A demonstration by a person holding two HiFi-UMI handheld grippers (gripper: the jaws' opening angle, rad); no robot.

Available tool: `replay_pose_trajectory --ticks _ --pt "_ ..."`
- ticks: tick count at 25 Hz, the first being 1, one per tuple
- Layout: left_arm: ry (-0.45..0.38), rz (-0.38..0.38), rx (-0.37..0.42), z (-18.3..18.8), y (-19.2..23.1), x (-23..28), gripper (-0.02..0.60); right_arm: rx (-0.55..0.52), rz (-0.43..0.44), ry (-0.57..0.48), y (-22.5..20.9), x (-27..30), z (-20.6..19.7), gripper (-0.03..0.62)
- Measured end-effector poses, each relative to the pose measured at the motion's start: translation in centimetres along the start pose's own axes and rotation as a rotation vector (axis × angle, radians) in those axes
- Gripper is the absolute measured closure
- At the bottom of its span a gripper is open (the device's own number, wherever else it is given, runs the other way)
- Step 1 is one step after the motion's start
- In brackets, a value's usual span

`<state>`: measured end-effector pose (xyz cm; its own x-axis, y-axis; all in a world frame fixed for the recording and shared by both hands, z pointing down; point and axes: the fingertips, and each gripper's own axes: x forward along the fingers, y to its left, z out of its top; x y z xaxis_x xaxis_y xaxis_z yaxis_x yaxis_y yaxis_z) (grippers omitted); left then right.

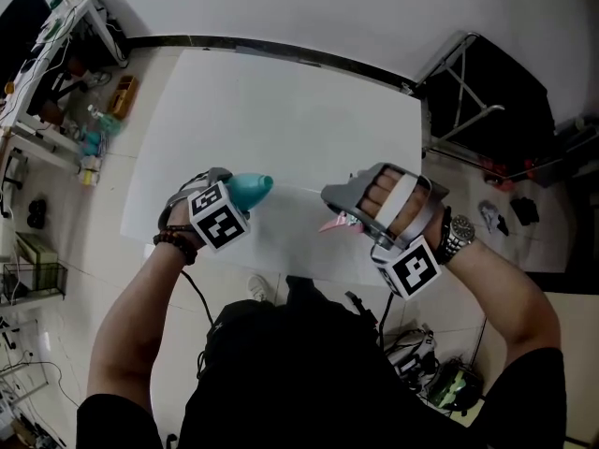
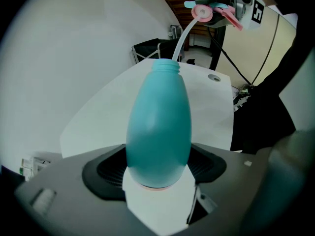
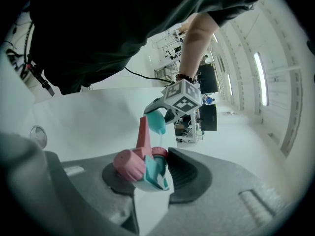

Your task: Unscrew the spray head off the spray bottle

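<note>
My left gripper (image 2: 157, 168) is shut on the lower body of a teal spray bottle (image 2: 158, 127), whose bare threaded neck points away from it. The pink-and-teal spray head (image 3: 142, 166) is off the neck, and my right gripper (image 3: 147, 173) is shut on it. A thin white dip tube (image 2: 183, 41) runs from the head (image 2: 211, 11) down into the bottle's mouth. In the head view the bottle (image 1: 251, 190) and left gripper (image 1: 229, 196) are left of centre. The spray head (image 1: 339, 222) and right gripper (image 1: 351, 209) are a short way to their right, both above the white table (image 1: 281, 110).
A black folding chair (image 1: 487, 92) stands beyond the table's right corner. A cluttered white shelf (image 1: 56, 73) runs along the left. Small items lie on the floor at the right (image 1: 505, 213). A cable (image 1: 198, 297) hangs from the left gripper near the person's body.
</note>
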<state>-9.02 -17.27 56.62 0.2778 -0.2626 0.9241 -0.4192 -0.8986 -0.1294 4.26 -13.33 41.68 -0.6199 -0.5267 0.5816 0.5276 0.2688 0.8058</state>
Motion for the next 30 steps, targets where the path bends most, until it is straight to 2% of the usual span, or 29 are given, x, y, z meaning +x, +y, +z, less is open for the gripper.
replay_pose_trajectory --ticks 5,10,16,20,26,30 --pt "-0.008 0.004 -0.029 -0.1 0.4 0.3 0.178 0.094 -0.019 0.017 -0.3 -0.1 -0.9 0.476" --pt "-0.044 0.016 -0.087 0.2 1.5 0.6 0.178 0.230 -0.041 0.025 -0.9 -0.2 -2.0 0.476" --pt "-0.076 0.030 -0.149 0.0 2.2 1.1 0.176 0.329 -0.046 0.044 -0.4 -0.1 -3.1 0.476" --pt "-0.131 0.029 -0.214 0.7 2.2 1.4 0.176 0.526 -0.055 0.058 -0.3 0.6 -4.0 0.474" --pt "-0.217 0.028 -0.270 2.7 1.9 1.8 0.176 0.865 -0.065 0.065 0.5 2.3 -5.3 0.474" --pt "-0.282 -0.001 -0.337 4.1 2.0 2.2 0.176 1.058 -0.062 0.063 1.2 4.2 -6.0 0.475"
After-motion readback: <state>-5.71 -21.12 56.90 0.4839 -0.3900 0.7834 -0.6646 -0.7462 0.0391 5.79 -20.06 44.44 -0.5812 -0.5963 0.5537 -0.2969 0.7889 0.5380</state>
